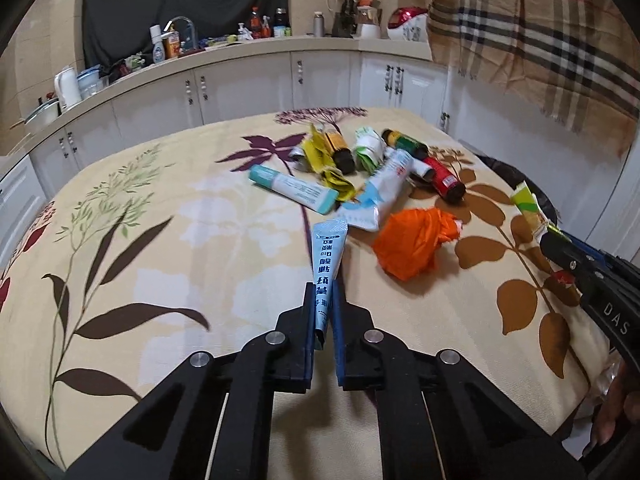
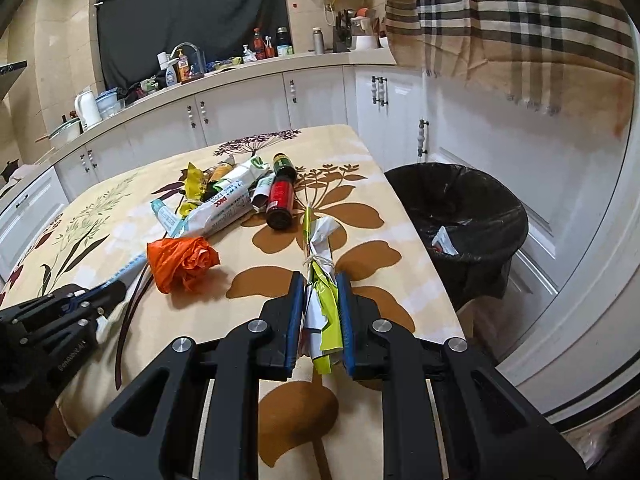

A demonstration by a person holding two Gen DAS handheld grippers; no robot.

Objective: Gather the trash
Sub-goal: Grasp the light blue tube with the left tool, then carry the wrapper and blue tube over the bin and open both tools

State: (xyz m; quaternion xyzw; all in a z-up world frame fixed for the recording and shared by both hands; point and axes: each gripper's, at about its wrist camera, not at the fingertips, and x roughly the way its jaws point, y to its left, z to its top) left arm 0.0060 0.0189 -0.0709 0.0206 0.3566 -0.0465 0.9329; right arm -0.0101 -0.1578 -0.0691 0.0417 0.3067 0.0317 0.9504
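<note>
My left gripper [image 1: 322, 286] is shut on the lower end of a light blue tube [image 1: 329, 246] with dark print, and the tube's flat end points toward the trash pile. In the right wrist view my right gripper [image 2: 320, 280] is shut on a crumpled yellow-green and white wrapper bundle [image 2: 320, 248] tied with string. It is held over the table's right side. An orange plastic bag [image 1: 408, 244] lies crumpled between the two grippers. Beyond it lie a white tube [image 1: 384, 184], a teal-capped tube [image 1: 292, 188] and a red bottle [image 2: 279, 200].
A floral tablecloth [image 1: 180, 260] covers the table. A bin with a black liner [image 2: 516, 216] stands on the floor off the table's right edge, with some scraps inside. White cabinets and a cluttered counter [image 1: 240, 46] run behind. A plaid cloth [image 2: 520, 20] hangs at the upper right.
</note>
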